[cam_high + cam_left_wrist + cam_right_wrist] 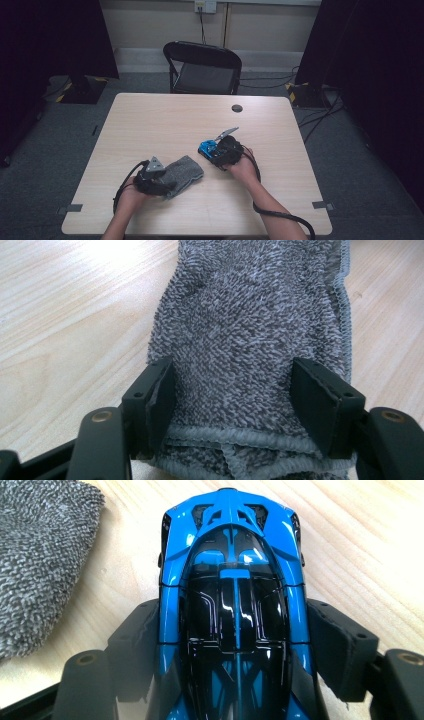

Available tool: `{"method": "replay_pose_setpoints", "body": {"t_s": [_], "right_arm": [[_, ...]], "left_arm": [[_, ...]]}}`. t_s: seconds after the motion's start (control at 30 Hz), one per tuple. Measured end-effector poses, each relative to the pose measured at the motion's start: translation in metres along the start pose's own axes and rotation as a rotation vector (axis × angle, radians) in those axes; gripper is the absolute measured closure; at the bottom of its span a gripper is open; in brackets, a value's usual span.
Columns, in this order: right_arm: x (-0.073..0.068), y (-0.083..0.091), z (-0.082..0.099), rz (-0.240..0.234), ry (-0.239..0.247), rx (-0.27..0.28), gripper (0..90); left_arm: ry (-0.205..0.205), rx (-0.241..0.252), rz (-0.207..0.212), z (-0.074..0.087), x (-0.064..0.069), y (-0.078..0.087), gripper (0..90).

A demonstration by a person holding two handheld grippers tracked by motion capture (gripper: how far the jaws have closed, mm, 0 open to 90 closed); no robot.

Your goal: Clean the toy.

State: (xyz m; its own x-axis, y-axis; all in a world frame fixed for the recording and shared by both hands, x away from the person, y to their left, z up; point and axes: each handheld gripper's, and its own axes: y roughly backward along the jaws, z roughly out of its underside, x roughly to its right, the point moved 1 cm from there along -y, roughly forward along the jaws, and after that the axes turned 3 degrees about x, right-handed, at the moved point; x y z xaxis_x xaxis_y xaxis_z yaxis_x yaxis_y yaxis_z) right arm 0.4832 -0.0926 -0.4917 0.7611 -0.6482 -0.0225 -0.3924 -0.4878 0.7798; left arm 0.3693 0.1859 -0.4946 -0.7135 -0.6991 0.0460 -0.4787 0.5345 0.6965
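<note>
A grey cloth (250,335) of rough, looped terry with stitched hems lies on a desk (150,125) of pale, smooth wood-grain laminate. The toy car (232,580) shows glossy blue and black plastic, while the fingers (320,400) look matt black.

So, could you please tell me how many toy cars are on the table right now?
1. The blue toy car sits right of the table's centre, between the right gripper's jaws, beside the grey towel. Another could be hidden beneath the towel, though nothing suggests it.
</note>
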Motion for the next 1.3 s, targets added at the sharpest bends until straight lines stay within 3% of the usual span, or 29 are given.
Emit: {"method": "replay_pose_setpoints", "body": {"t_s": [0.17, 0.3, 0.4, 0.53, 0.67, 0.77, 1.07, 1.3], "right_arm": [[-0.001, 0.0, 0.001, 0.01, 0.024, 0.01, 26.6], [-0.005, -0.004, 0.001, 0.036, 0.068, -0.004, 20.0], [-0.005, -0.006, -0.001, 0.048, 0.073, -0.004, 17.3], [-0.004, -0.008, -0.006, 0.023, 0.051, 0.009, 17.6], [-0.005, -0.013, -0.008, 0.022, 0.061, -0.001, 20.0], [-0.003, -0.012, -0.006, 0.022, 0.018, 0.026, 25.6], [-0.002, -0.01, -0.007, 0.014, 0.006, -0.011, 26.1], [0.0, -0.006, -0.005, -0.004, -0.023, -0.007, 26.1]], "left_arm": [[0.001, 0.001, 0.003, 0.0, 0.0, 0.0, 34.8], [0.0, 0.001, 0.001, 0.0, 0.0, 0.0, 34.8], [0.001, 0.002, 0.002, 0.0, 0.0, 0.0, 34.8], [0.002, 0.003, 0.0, 0.0, 0.0, 0.0, 34.8], [0.005, 0.001, 0.003, 0.0, 0.0, 0.001, 34.8], [0.004, 0.001, 0.001, 0.0, -0.001, 0.0, 34.8], [0.009, -0.002, 0.005, 0.0, -0.001, 0.001, 34.7], [0.002, -0.006, 0.005, -0.002, -0.002, 0.002, 33.0]]}}
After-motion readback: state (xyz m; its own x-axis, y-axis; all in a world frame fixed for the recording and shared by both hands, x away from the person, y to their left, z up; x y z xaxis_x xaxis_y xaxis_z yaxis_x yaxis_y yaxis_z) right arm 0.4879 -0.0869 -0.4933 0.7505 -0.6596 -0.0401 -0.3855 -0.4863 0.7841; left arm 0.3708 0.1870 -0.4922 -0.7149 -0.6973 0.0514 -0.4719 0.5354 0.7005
